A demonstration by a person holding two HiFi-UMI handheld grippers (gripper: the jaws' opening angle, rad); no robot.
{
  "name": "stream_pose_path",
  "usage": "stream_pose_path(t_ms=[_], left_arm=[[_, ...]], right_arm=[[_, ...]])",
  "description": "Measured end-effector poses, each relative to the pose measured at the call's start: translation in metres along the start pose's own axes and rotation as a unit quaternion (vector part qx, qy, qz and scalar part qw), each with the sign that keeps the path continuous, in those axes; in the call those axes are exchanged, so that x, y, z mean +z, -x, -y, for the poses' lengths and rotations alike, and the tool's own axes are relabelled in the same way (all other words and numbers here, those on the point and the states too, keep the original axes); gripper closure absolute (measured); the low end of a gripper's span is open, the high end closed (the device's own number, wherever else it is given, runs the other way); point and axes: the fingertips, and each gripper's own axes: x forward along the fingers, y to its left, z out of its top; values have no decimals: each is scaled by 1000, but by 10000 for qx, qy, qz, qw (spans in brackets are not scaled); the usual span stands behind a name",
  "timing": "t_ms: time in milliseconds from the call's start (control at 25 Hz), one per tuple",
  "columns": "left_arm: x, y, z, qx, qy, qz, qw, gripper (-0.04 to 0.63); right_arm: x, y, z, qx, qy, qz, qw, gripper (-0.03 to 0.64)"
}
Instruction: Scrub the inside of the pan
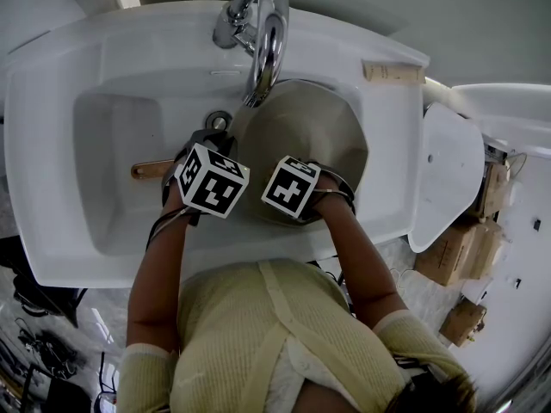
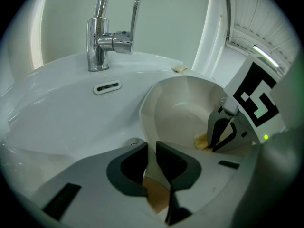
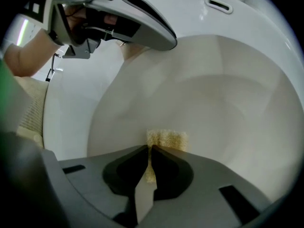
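While my left gripper [image 2: 151, 150] pinched the rim of the smooth cream pan [image 2: 183, 106] in the sink [image 2: 61, 120], my right gripper [image 3: 149, 152] clamped a yellow sponge [image 3: 167, 139] against its inner wall just ahead.

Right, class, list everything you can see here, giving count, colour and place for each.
sink: one, white, fills most of the head view.
tap: one, chrome, at the sink's back.
pan: one, beige, in the sink under the tap.
sponge: one, yellow, inside the pan.
boxes: several, brown, on the floor at right.
left tool: one, grey, shut on the pan.
right tool: one, grey, shut on the sponge.
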Motion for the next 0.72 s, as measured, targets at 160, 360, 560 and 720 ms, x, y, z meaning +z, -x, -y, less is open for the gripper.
stream_pose_path(t_ms=[160,360,560,720], left_arm=[[0,-1,0,7,-6,4,10000,491],[0,-1,0,10,-14,9,10000,491],[0,-1,0,29,-27,18,10000,491],[0,-1,0,53,-41,29,10000,491]], right_arm=[[5,-2,-17,380,-5,149,9992,575],[6,-1,-29,633,-91,208,9977,575],[6,4,-37,904,-172,269,9954,575],[7,11,-46,1180,-194,370,9921,575]])
